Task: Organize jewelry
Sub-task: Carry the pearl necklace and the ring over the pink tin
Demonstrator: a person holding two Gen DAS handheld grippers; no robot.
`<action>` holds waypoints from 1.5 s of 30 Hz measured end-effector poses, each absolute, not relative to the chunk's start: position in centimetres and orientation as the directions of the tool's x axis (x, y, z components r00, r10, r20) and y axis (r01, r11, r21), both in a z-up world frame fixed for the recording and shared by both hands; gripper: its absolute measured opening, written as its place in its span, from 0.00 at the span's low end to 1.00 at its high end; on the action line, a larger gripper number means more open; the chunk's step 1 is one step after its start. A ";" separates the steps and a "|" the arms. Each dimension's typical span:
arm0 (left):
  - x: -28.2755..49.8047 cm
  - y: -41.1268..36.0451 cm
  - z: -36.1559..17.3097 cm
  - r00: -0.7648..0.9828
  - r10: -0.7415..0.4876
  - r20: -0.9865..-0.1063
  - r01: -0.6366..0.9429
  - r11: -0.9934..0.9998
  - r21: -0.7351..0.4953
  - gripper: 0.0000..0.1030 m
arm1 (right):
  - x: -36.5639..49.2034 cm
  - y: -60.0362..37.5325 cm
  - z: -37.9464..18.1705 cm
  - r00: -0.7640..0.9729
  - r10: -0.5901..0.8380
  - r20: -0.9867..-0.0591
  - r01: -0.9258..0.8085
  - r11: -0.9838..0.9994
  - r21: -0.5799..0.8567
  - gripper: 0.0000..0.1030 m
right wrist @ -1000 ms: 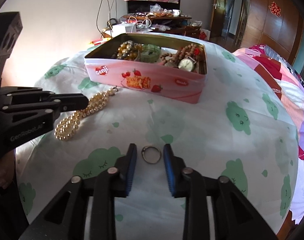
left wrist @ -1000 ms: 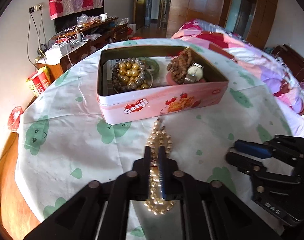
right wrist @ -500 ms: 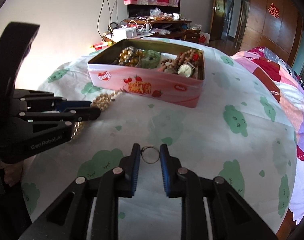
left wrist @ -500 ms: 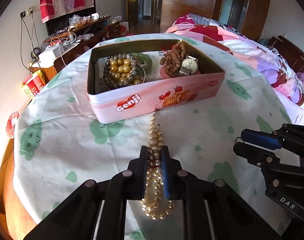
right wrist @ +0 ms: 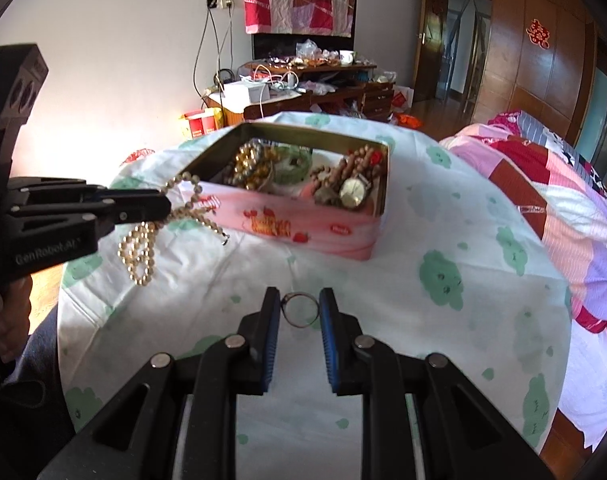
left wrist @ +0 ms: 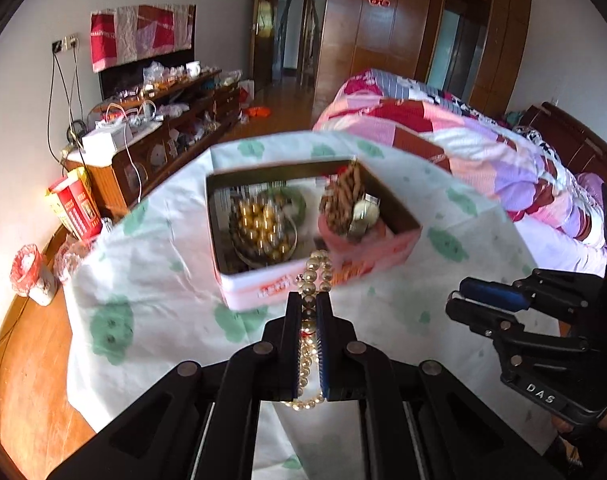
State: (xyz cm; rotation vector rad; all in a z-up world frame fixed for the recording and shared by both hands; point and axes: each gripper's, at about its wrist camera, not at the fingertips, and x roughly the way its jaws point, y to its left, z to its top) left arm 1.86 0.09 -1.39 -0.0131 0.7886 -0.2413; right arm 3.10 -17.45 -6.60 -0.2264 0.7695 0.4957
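A string of cream pearls (left wrist: 309,276) hangs off the table from my left gripper (left wrist: 308,300), whose jaws are closing tight on it; one loop dangles below and one end trails toward the pink Genji tin (left wrist: 255,288). In the right wrist view the left gripper (right wrist: 159,204) holds the pearls (right wrist: 139,256) just left of the tin (right wrist: 303,224). My right gripper (right wrist: 299,300) is shut on a thin metal ring (right wrist: 299,310), raised a little above the cloth. The open tin holds gold beads (left wrist: 259,228), a green bangle, wooden beads and a watch (right wrist: 353,192).
The round table wears a white cloth with green prints (right wrist: 439,276); its wooden rim (left wrist: 27,360) shows at the left. A bed with a pink patchwork quilt (left wrist: 463,136) lies right of the table. A cluttered wooden cabinet (left wrist: 151,132) lines the far wall.
Both grippers have risen. The left one closed on the pearls and lifted them off the cloth toward the tin. The right one lifted the ring.
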 end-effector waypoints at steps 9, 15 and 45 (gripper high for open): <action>4.7 0.1 1.8 0.741 -0.196 -0.642 0.210 0.976 -0.057 0.05 | 5.3 -16.9 -3.6 0.661 0.355 -0.661 -0.510 0.859 -0.050 0.22; 6.8 0.0 2.4 0.754 -0.175 -0.633 0.204 0.979 -0.027 0.05 | 7.3 -16.5 -2.3 0.681 0.361 -0.637 -0.511 0.857 -0.061 0.22; 12.7 -0.3 -0.9 0.727 -0.113 -0.678 0.159 0.987 0.005 0.06 | 13.9 -14.1 -3.8 0.662 0.372 -0.651 -0.511 0.859 -0.029 0.22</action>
